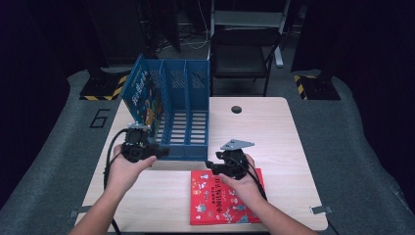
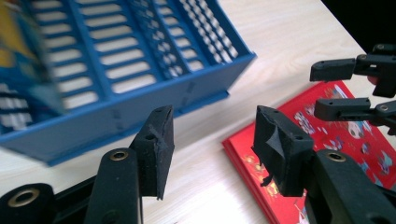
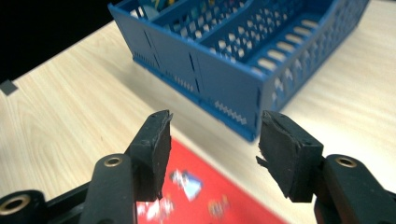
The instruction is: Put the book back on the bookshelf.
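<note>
1 blue book (image 1: 143, 95) stands in the leftmost slot of the blue file rack (image 1: 188, 117); the red book (image 1: 222, 198) lies flat on the table (image 1: 274, 137), waiting. My left gripper (image 2: 212, 144) and right gripper (image 3: 212, 149) gape wide, holding nothing. The cover lettering is too small to read.
</note>
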The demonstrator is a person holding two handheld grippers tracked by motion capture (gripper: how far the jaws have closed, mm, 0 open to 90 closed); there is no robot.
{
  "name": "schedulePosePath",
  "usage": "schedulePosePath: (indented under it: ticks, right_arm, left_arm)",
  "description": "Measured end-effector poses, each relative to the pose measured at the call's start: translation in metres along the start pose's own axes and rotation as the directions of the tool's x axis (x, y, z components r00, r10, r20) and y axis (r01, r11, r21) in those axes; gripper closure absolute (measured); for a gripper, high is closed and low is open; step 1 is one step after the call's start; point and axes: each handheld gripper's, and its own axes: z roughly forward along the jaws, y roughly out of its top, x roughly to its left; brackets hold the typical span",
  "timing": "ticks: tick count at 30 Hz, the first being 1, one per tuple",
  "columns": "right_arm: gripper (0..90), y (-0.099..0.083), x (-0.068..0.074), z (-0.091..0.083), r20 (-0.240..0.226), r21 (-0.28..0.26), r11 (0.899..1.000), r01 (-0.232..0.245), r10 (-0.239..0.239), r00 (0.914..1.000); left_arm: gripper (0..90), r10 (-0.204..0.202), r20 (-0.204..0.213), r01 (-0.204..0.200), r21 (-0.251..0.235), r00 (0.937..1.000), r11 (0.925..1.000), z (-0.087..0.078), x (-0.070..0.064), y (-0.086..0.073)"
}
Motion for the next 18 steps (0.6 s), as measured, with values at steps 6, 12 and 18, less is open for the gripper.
schedulePosePath:
  ticks: [6,12,18]
  right_arm:
    - [42.1,-0.027,-0.003,-0.012,0.028,0.025,0.999,0.026,-0.027,0.9993]
    - [41.7,-0.050,-0.006,-0.020,0.057,0.044,0.998,0.038,-0.040,0.9975]
    - [39.4,-0.068,-0.014,-0.029,0.077,0.052,0.999,-0.001,-0.003,0.9970]
  left_arm:
    - [47.0,0.054,0.058,-0.054,0.000,0.9968,0.9985,0.033,-0.019,-0.020]
    - [47.9,0.086,0.109,-0.088,0.017,0.9904,0.9959,0.058,-0.033,-0.033]
    - [47.2,0.152,0.140,-0.156,0.013,0.9784,0.9877,0.078,-0.045,-0.043]
